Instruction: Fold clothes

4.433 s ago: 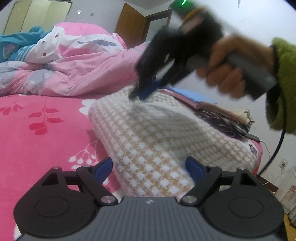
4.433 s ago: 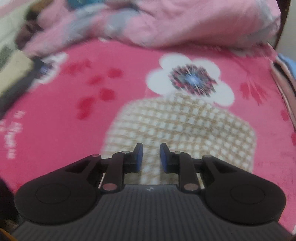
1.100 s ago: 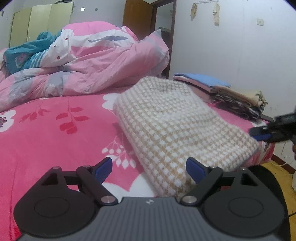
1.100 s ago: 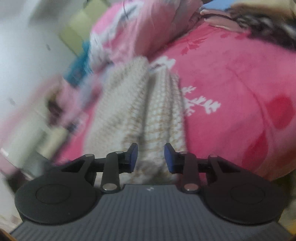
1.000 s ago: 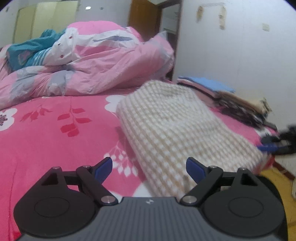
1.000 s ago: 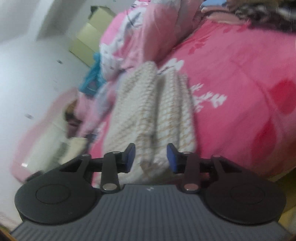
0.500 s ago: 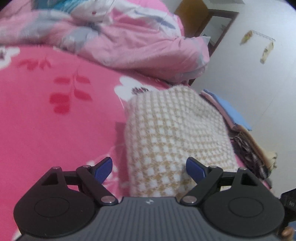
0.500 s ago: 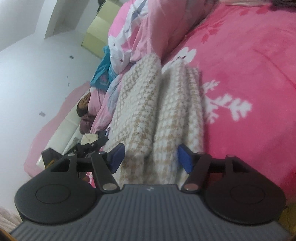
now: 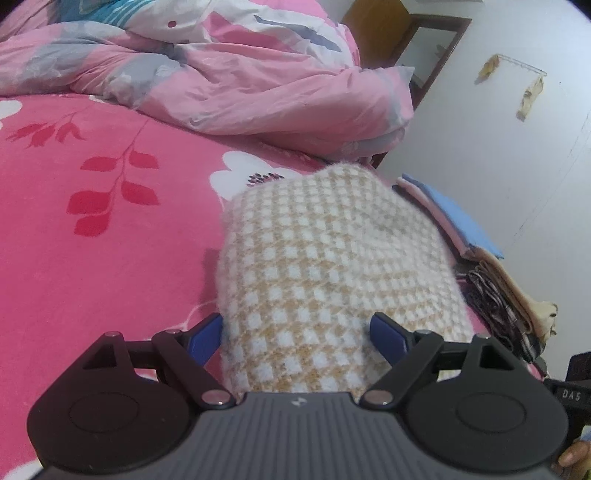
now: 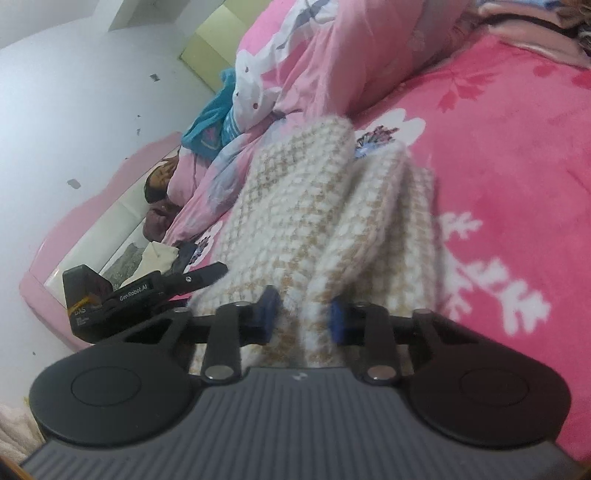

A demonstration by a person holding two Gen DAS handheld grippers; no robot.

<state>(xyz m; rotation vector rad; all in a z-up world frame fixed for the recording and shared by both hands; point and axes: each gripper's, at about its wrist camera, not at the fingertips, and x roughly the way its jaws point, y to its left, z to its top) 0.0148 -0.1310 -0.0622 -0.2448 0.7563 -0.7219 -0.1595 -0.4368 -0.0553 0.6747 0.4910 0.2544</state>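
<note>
bedroom scene: bed w/ pink floral bedspread (image 9: 92,266), rumpled pink duvet (image 9: 258,85) heaped at far side, white wall (image 9: 498,122) at right, brown door (image 9: 373,33) beyond the duvet. folded cream-and-tan checked knit sweater (image 9: 332,273) lies on the bedspread near the bed's right edge; just beside it, at right, a stack of folded clothes (image 9: 491,266) (blue on top, tan and dark plaid below).

left wrist view: left gripper (image 9: 295,334) at the sweater's near end, jaws spread wide, fabric bulging between them; left blue pad (image 9: 205,336) just beside the knit, right pad (image 9: 388,334) at its edge. no squeeze evident, i.e. released. part of the other tool (image 9: 570,391) and a fingertip (image 9: 574,456) at lower right.

right wrist view: right gripper (image 10: 301,319) at the sweater's (image 10: 314,221) open edge, layers visible. jaws have just been closing and are narrow, blue pads (image 10: 267,308) motion-blurred, clenched on one thick fold of the knit. left gripper's body (image 10: 122,299) at left, fingertip reaching the sweater's side. pink headboard (image 10: 92,206) and teal garment (image 10: 210,129) far left.
</note>
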